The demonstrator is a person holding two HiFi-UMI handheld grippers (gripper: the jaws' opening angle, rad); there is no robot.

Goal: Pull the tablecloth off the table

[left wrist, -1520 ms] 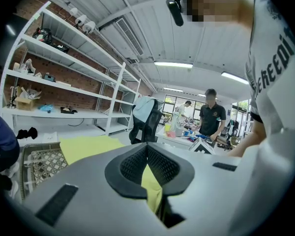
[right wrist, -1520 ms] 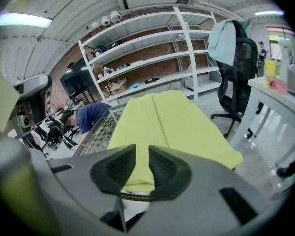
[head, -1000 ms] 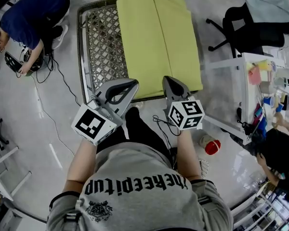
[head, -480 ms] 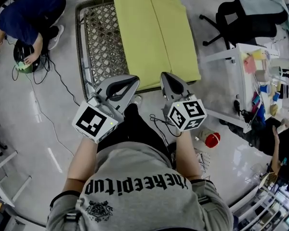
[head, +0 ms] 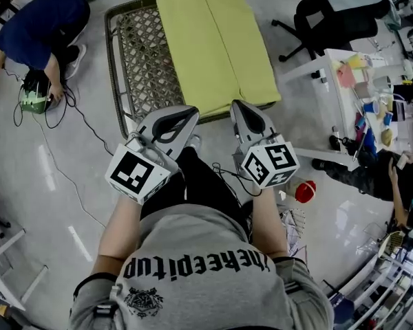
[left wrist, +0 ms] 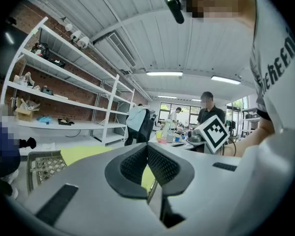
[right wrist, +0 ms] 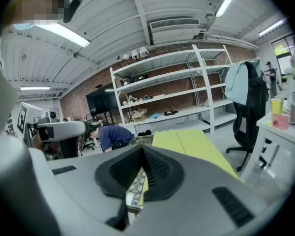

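Table (head: 141, 67): one, with a metal lattice top, straight ahead of you at 12 o'clock. Its 9 o'clock half lies bare.
Tablecloth (head: 217, 47): one, yellow-green. It lies flat on the 3 o'clock half of the table, with a crease running from 12 to 6 down its middle. Its near edge is just beyond your gripper tips.
Progress: judging from this, you have not pulled the cloth off yet. All of it rests on the table and neither gripper has hold of it. You have to take the near edge and then do the whole pull towards 6 o'clock.
Desk (head: 327, 102): one, white, at 2 to 3 o'clock, cluttered with small items.
Chair (head: 323, 29): one, a black office chair at 1 o'clock with a pale garment draped over its back.
Bystanders: two. One person crouches in blue (head: 41, 29) at 10 o'clock, and one in dark clothes (head: 372, 181) sits low at 3 to 4 o'clock.
Left gripper (left wrist: 148, 146): one of two, held close in front of you. Its jaws are pressed fully together with nothing pinched, and only cloth and lattice show through the slot behind them.
Right gripper (right wrist: 141, 148): the second, beside it on the 3 o'clock side. Its jaws are likewise closed tight and empty.
Red-and-white container (head: 304, 191): one, on the floor at 4 o'clock. You cannot tell what it is from here.
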